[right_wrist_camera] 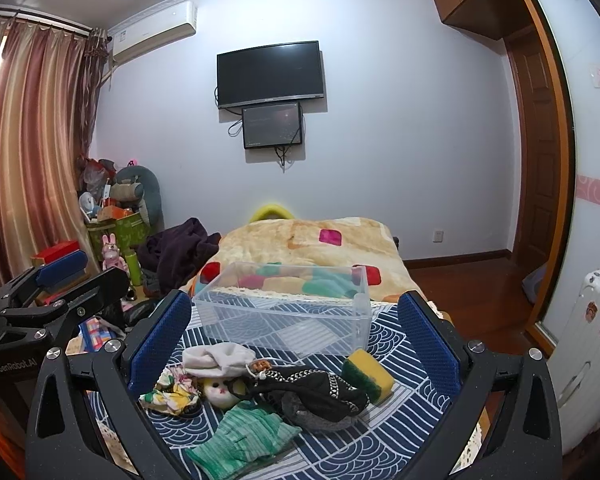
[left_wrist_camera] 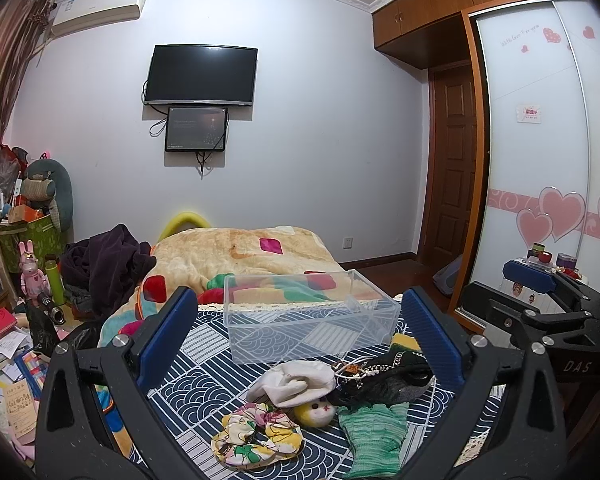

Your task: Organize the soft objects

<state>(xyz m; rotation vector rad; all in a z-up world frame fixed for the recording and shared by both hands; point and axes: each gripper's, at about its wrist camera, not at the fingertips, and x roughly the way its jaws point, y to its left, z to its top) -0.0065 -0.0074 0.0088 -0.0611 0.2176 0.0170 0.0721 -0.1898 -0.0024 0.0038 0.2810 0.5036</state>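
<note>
A clear plastic bin (left_wrist_camera: 312,316) (right_wrist_camera: 284,308) stands empty on the blue patterned cloth (left_wrist_camera: 204,364) (right_wrist_camera: 396,428). In front of it lies a pile of soft items: a white cloth (left_wrist_camera: 292,380) (right_wrist_camera: 216,358), a floral scrunchie (left_wrist_camera: 256,436) (right_wrist_camera: 172,394), a small yellow plush face (left_wrist_camera: 316,410) (right_wrist_camera: 218,392), a green glove (left_wrist_camera: 374,436) (right_wrist_camera: 244,438), a black and grey pouch (left_wrist_camera: 388,376) (right_wrist_camera: 316,396) and a yellow-green sponge (right_wrist_camera: 368,374) (left_wrist_camera: 406,342). My left gripper (left_wrist_camera: 300,340) and right gripper (right_wrist_camera: 294,344) are both open and empty, held above the pile.
A folded fleece blanket (left_wrist_camera: 240,256) (right_wrist_camera: 300,240) lies behind the bin. Dark clothes (left_wrist_camera: 108,264) and clutter fill the floor at the left. A white suitcase (right_wrist_camera: 588,352) and a wardrobe (left_wrist_camera: 540,120) stand at the right.
</note>
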